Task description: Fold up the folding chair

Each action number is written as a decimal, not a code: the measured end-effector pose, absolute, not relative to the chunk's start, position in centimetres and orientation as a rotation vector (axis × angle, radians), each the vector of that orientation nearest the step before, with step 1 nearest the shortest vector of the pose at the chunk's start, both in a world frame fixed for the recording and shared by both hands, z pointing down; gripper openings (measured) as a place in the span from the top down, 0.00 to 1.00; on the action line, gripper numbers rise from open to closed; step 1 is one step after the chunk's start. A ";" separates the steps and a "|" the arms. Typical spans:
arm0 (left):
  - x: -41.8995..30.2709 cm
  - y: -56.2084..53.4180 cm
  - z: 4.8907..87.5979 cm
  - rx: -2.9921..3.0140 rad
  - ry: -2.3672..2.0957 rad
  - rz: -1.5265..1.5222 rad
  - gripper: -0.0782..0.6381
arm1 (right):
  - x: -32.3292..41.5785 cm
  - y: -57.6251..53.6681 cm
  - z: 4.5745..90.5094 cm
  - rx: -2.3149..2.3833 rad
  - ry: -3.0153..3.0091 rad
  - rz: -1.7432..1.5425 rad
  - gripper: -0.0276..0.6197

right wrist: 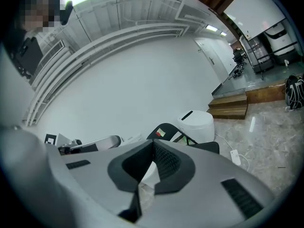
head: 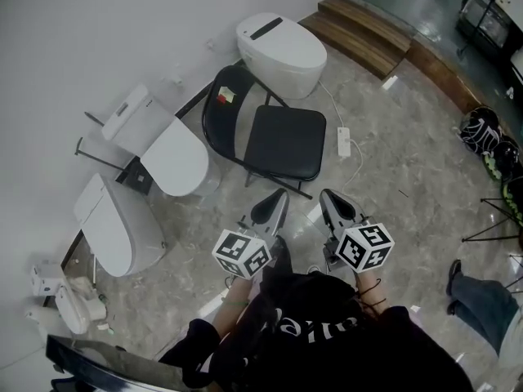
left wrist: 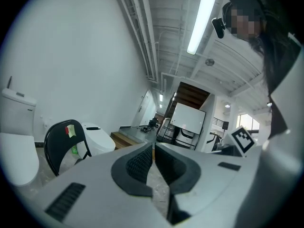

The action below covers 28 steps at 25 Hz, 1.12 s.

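Observation:
A black folding chair (head: 274,137) stands unfolded on the marble floor, its padded seat flat and its backrest (head: 222,109) toward the wall, with a small sticker on it. The backrest also shows in the left gripper view (left wrist: 64,141) and in the right gripper view (right wrist: 164,131). My left gripper (head: 278,198) and right gripper (head: 327,198) hover side by side just in front of the seat's near edge, apart from it. Both are shut with nothing between their pads.
A white smart toilet (head: 282,51) stands behind the chair, two more toilets (head: 163,145) (head: 114,223) to its left along the wall. A white power strip (head: 344,141) and cable lie right of the chair. Wooden steps (head: 368,31) rise at the back right.

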<state>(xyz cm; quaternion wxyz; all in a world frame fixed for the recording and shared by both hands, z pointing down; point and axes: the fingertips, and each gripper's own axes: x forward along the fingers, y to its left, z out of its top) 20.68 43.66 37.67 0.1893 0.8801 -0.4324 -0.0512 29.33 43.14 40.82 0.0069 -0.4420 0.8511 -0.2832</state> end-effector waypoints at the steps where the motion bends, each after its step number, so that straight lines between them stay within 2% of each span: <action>1: 19.6 42.6 37.4 2.483 -1.215 -0.144 0.87 | 28.2 42.1 40.7 -1.381 2.660 -0.890 0.94; 13: 5.4 32.2 37.5 2.480 -1.228 -0.164 0.87 | 15.8 32.6 41.3 -1.436 2.676 -0.883 0.94; 18: 2.5 29.9 39.3 2.409 -1.233 -0.159 0.87 | 15.0 31.7 42.9 -1.503 2.678 -0.934 0.94; 28: 1.4 27.3 42.1 2.322 -1.243 -0.099 0.87 | 15.8 27.9 44.6 -1.560 2.653 -1.005 0.94</action>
